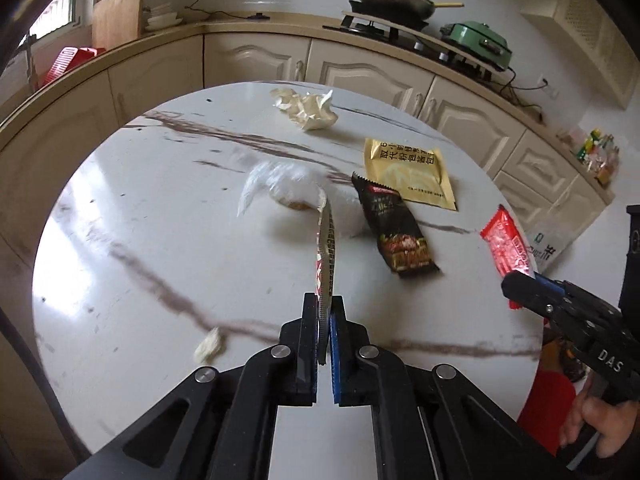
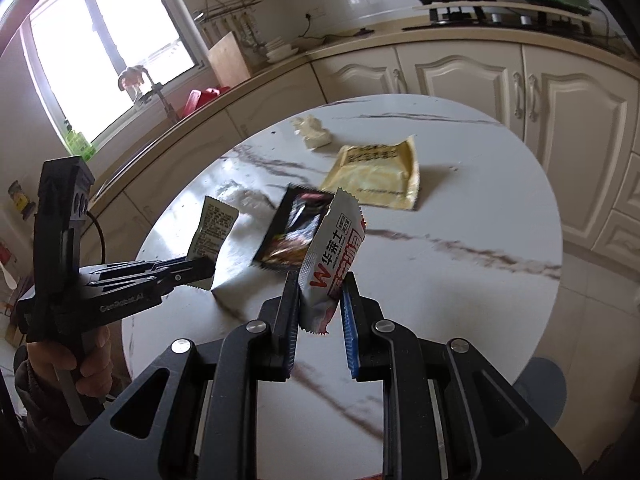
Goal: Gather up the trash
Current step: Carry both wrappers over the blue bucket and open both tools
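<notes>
Two wrappers are off a round marble-look tabletop [image 1: 120,208] in a home kitchen, each pinched in a hand-held gripper, while most of the litter waits to be picked up.

The left hand-held gripper [image 1: 325,312] is pressed together on a thin silver wrapper [image 1: 326,248], seen edge-on and standing up from the jaws; the right wrist view shows its printed back raised above the surface. The right hand-held gripper [image 2: 320,292] pinches a red-and-white snack wrapper [image 2: 334,256] near its lower end, the packet tilting up and away from the jaws. From the left wrist view the same packet shows red at the table's right edge.

Still lying on the tabletop: a dark snack packet [image 1: 396,232] near the middle, a yellow sachet [image 1: 412,174] just beyond it, a clear plastic bag [image 1: 280,188] with something brown inside, a crumpled wad of paper [image 1: 308,108] toward the far side, and a small scrap [image 1: 208,346] close to the near edge.

No bin or bag for the trash can be made out with certainty in either view, so where the held wrappers will go is unclear. By this evidence the job is in its early part: two pieces lifted, about five to go, none yet seen dropped off.
</notes>
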Action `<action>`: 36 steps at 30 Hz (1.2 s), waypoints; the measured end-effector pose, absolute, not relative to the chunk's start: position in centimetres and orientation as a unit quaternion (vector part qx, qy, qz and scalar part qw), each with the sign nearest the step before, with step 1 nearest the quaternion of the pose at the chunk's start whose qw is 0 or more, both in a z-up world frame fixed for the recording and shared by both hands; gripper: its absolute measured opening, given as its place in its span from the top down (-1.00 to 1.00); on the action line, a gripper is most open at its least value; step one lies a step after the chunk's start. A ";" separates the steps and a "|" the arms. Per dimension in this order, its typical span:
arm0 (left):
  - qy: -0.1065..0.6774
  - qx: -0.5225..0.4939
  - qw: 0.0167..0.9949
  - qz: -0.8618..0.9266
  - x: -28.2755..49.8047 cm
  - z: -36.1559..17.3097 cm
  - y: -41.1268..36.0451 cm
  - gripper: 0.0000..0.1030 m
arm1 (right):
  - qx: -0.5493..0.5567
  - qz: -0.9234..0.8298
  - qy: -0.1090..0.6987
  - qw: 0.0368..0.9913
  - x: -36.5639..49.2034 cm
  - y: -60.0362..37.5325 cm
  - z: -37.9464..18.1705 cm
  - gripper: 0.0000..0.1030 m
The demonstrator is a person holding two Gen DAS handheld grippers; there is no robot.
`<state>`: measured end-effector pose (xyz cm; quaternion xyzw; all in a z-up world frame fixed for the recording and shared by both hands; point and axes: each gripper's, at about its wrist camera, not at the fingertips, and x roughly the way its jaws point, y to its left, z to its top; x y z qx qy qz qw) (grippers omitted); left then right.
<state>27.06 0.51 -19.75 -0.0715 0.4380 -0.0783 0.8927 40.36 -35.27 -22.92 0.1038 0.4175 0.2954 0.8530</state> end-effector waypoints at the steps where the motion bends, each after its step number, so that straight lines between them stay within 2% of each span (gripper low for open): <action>1: 0.437 -0.071 0.893 -0.081 26.6 -19.4 0.7 0.98 | 0.103 0.296 0.418 0.853 40.1 -35.0 -22.9 0.64; 7: 0.422 -0.064 0.899 -0.097 22.8 -17.0 1.0 0.98 | 0.100 0.297 0.418 0.853 38.9 -34.2 -22.4 0.64; 14: 0.401 -0.041 0.906 -0.128 20.9 -14.3 -2.1 0.98 | 0.106 0.284 0.402 0.864 37.4 -36.1 -20.8 0.64; 26: 0.397 0.024 0.883 -0.249 18.7 -12.5 -18.3 0.98 | 0.151 0.183 0.370 0.898 32.6 -50.3 -19.8 0.64; 36: 0.452 0.073 0.832 -0.312 21.3 -17.1 -31.1 0.98 | 0.216 0.098 0.413 0.879 32.4 -61.6 -27.3 0.63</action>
